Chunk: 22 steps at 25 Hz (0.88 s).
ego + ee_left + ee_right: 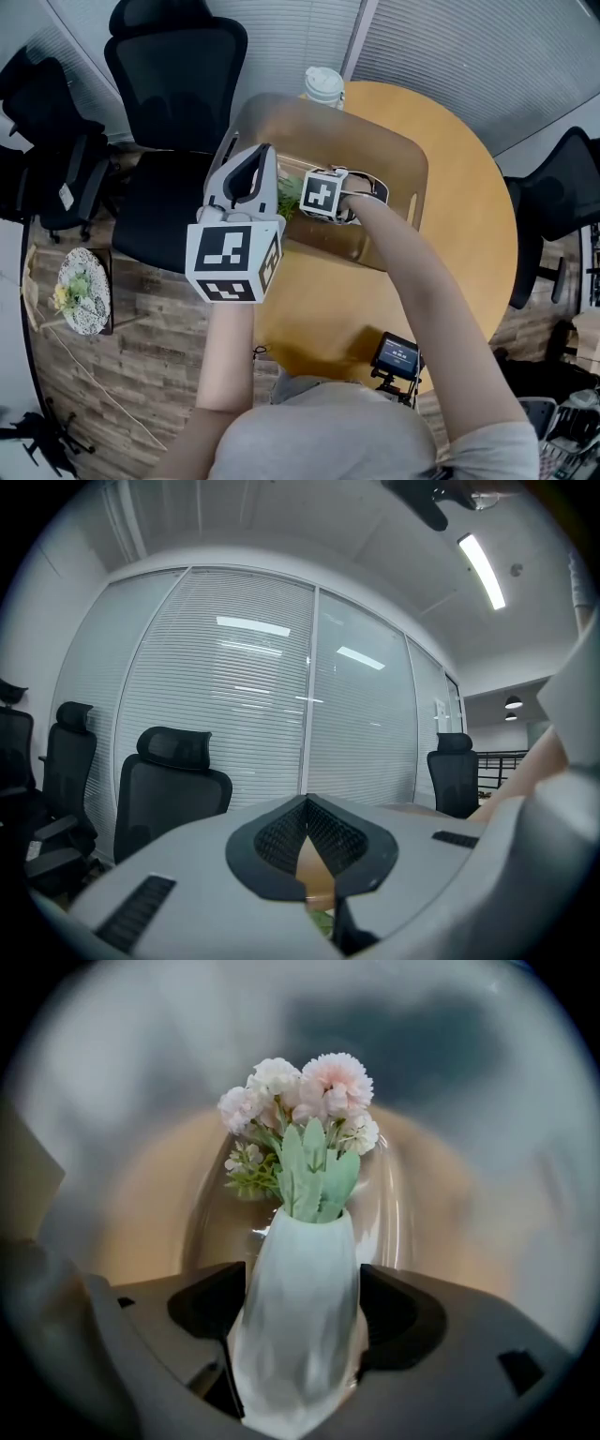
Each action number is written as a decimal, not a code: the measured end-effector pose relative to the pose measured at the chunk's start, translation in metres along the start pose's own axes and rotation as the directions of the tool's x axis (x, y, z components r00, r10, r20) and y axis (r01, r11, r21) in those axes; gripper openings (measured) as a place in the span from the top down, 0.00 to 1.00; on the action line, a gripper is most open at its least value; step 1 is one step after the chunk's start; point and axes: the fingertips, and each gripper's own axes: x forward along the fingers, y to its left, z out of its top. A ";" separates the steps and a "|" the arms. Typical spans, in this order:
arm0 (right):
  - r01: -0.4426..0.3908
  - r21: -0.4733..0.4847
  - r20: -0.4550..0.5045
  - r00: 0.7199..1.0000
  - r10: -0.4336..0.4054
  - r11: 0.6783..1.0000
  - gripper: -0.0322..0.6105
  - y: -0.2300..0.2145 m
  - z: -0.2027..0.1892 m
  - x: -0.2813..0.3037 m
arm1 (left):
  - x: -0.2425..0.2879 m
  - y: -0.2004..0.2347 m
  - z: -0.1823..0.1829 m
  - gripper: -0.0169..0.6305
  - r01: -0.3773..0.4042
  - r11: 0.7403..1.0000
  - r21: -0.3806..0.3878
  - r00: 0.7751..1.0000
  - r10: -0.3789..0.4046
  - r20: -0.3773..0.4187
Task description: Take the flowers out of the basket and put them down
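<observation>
A large translucent brown basket (412,159) stands on the round wooden table (469,234). My right gripper (328,199) points down into it. In the right gripper view a white faceted vase (300,1326) of pink flowers (305,1087) with green leaves lies between the jaws of my right gripper (302,1288), base toward the camera. The jaws stand open close beside it, with a thin dark gap on the left side. Some green leaves (289,195) show beside the cube. My left gripper (255,161) hovers at the basket's left rim, jaw tips together and empty (307,803).
A white lidded cup (323,86) stands at the table's far edge behind the basket. A small camera on a stand (396,356) sits near my body. Black office chairs (178,84) (173,789) stand around the table. A speckled dish (82,291) lies on the floor at left.
</observation>
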 end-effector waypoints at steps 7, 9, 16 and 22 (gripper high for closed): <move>-0.001 -0.012 -0.008 1.000 0.001 1.000 0.36 -0.005 0.005 0.018 | 0.000 0.010 0.005 0.97 -0.014 0.999 -0.033 0.999 0.014 0.029; -0.034 0.021 -0.013 0.999 0.034 0.999 0.36 -0.004 0.000 0.020 | 0.000 0.010 0.006 0.97 -0.011 0.999 -0.032 0.999 0.012 0.033; -0.079 0.040 -0.016 0.997 0.079 0.996 0.36 -0.005 0.001 0.022 | 0.000 0.012 0.006 0.97 -0.003 1.000 -0.026 0.999 0.004 0.036; -0.071 0.049 -0.018 0.997 0.072 0.996 0.37 -0.005 0.000 0.020 | 0.000 0.010 0.005 0.97 0.003 1.000 -0.023 0.999 -0.002 0.039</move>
